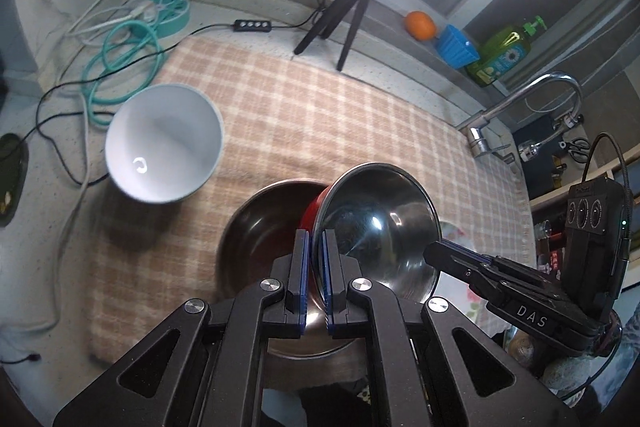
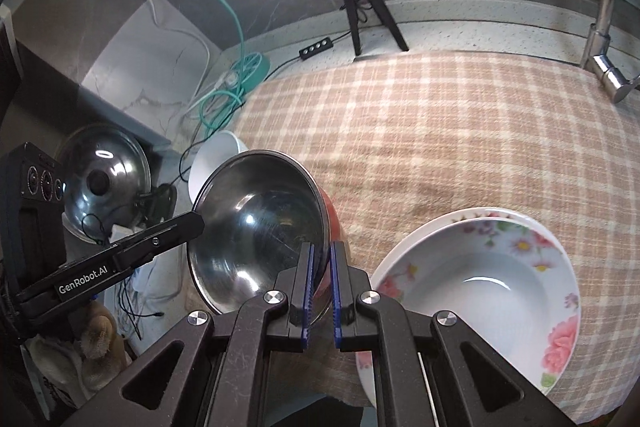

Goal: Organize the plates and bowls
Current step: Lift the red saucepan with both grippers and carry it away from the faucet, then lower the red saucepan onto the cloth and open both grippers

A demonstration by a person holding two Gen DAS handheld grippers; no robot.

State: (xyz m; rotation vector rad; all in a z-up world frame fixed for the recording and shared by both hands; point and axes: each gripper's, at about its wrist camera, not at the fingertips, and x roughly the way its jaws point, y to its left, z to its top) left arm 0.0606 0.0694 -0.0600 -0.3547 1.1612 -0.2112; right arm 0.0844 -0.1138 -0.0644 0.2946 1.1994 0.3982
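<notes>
A: In the left wrist view, how far is the task?

B: I judge it is in the middle. The left gripper (image 1: 316, 267) has its jaws clamped on the rim of the red steel bowl (image 1: 380, 227), which is lifted and tilted. The right gripper (image 1: 434, 251) pinches the same bowl's rim at 3 o'clock. Just behind it, at 9 o'clock, the second steel bowl (image 1: 260, 227) rests on the checked cloth (image 1: 320, 115). The white bowl (image 1: 164, 143) stands apart at 10 o'clock, not yet stacked.

A: Any writing there?

B: "DAS" on the side of the right gripper. The green soap bottle (image 1: 506, 49) at 2 o'clock has a label, but I cannot read it.

A: And the right wrist view?

B: The right gripper (image 2: 320, 279) is closed on the red steel bowl (image 2: 260, 227) rim, and the left gripper (image 2: 196, 223) grips it from 9 o'clock. At 4 o'clock the floral plates (image 2: 480, 287) are already stacked, it seems two. The white bowl (image 2: 218, 155) shows behind the steel one.

A: Writing?

B: "GenRobot.AI" on the left gripper
</notes>
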